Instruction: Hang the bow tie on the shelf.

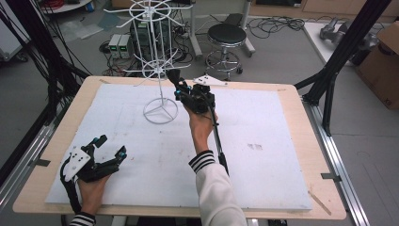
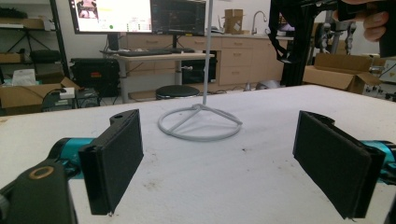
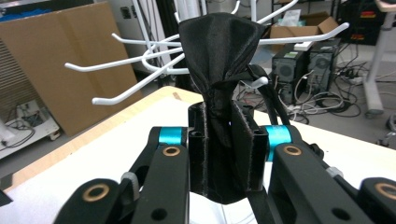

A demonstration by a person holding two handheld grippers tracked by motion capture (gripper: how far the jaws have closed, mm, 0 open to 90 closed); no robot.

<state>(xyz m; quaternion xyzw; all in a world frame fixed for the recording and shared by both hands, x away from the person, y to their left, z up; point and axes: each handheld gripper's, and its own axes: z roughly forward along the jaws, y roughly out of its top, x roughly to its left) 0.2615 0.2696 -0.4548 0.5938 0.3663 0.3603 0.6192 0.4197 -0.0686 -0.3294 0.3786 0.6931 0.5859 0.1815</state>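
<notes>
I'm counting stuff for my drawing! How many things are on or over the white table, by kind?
Grippers: 2, the left gripper open and resting on the table, the right gripper shut on the cloth.
White wire racks: 1, the rack.
Black cloths: 1, the cloth, held up by the rack's hooks.
Total: 4.

Robotics or research lab, not a home. Black aluminium frame struts (image 1: pixel 346 44) stand around a wooden table (image 1: pixel 291 101) topped with a white board. Monitors (image 2: pixel 137 15) sit on a desk with a keyboard, wooden cabinets (image 2: pixel 238 58) and a sink tap behind. Cardboard boxes (image 2: pixel 334 74), desktop computer towers (image 3: pixel 306 65), loose floor cables (image 1: pixel 273 23), a round stool (image 1: pixel 227 35), grey floor.
</notes>
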